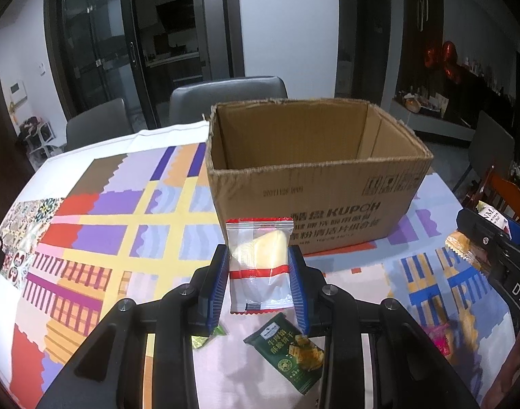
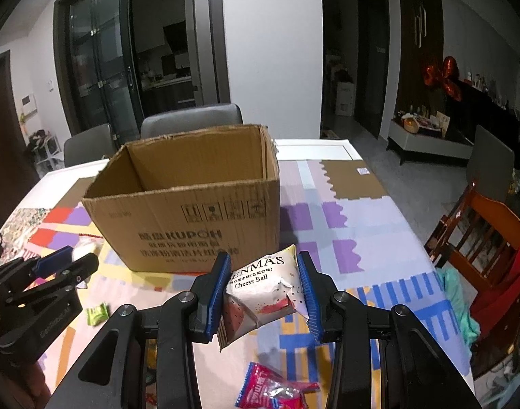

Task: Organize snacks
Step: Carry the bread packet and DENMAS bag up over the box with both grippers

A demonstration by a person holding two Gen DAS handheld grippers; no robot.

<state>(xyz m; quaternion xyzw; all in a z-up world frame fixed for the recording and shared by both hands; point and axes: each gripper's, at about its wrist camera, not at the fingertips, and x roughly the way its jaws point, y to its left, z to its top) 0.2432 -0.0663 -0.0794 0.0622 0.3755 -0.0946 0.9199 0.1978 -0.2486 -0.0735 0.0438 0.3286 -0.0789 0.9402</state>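
Both packets are lifted clear of the desk (image 1: 164, 201): the left gripper (image 1: 258, 272) has its jaws clamped on a clear cake packet (image 1: 260, 262), the right gripper (image 2: 265, 293) on a Cheese Ball bag (image 2: 263, 293). The open cardboard box (image 2: 192, 211) stands just beyond both sets of jaws, so the next move is probably to carry both over its near rim and release. The box floor is hidden behind its near wall.

Dim, bluish room light; tablecloth (image 1: 100, 211) lit from overhead, doorways dark, fisheye bends the edges black, slight blur low right.

Cardboard box (image 1: 314, 184) on table (image 1: 100, 211), chairs (image 1: 226, 97) behind.
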